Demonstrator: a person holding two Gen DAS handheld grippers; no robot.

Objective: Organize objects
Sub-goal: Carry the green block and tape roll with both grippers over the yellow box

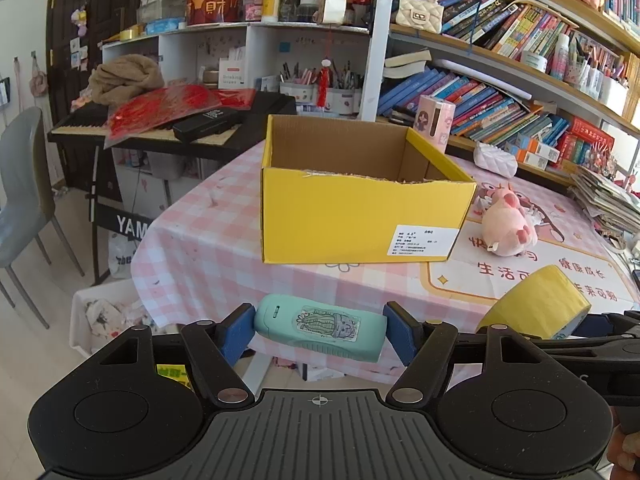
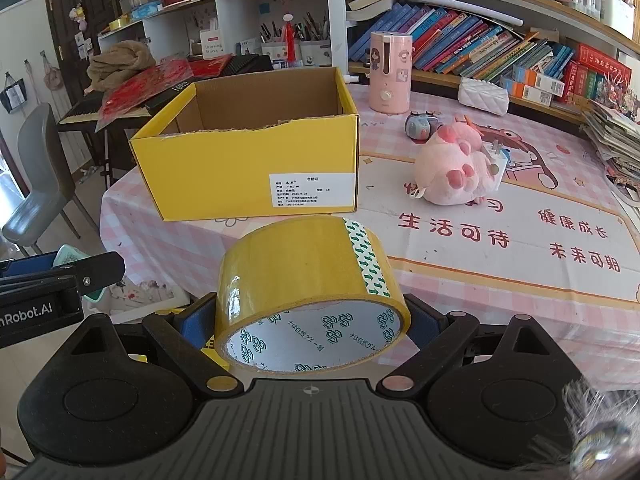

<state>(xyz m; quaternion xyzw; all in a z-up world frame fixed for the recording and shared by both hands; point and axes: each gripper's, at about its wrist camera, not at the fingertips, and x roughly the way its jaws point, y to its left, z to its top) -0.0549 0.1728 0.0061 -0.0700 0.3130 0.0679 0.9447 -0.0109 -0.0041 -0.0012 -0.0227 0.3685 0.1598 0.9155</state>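
Ahead of your left gripper [image 1: 320, 330] the yellow cardboard box [image 1: 360, 216] stands open-topped, its torn near wall the only barrier. Bare tablecloth [image 2: 500, 272] lies ahead-right of your right gripper [image 2: 312, 326]; farther that way the pink plush pig [image 2: 452, 172] and pink humidifier [image 2: 390, 72] block passage

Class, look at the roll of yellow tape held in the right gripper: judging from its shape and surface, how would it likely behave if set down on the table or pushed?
The roll of yellow tape is round, so on its edge it would probably roll. Laid flat on its open core, it should sit steady. Its glossy surface may be slippery against the right gripper.
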